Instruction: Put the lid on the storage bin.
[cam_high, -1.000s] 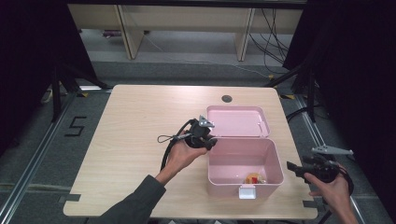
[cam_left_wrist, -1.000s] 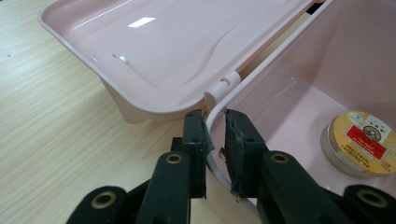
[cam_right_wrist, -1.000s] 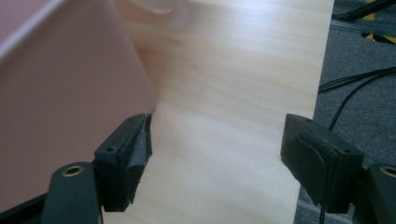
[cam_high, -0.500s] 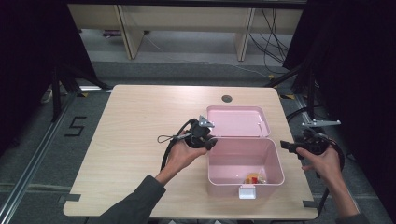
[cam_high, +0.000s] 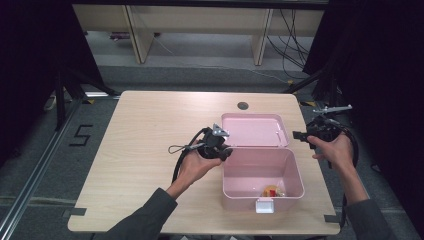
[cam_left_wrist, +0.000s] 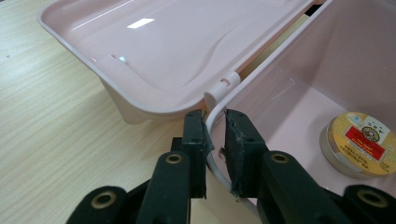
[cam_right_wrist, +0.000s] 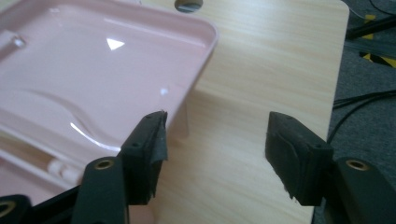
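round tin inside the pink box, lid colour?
Yellow-gold lid with a red label band, on a silver tin. Clearest in the left gripper view.

High view looks down; both gripper views closely share the pink box (cam_high: 260, 165).

Pale wooden table (cam_high: 150, 130) on grey floor (cam_high: 35, 165), perhaps shelving (cam_high: 200, 25) behind.

The tin (cam_left_wrist: 360, 144)'s label print is too small to read.
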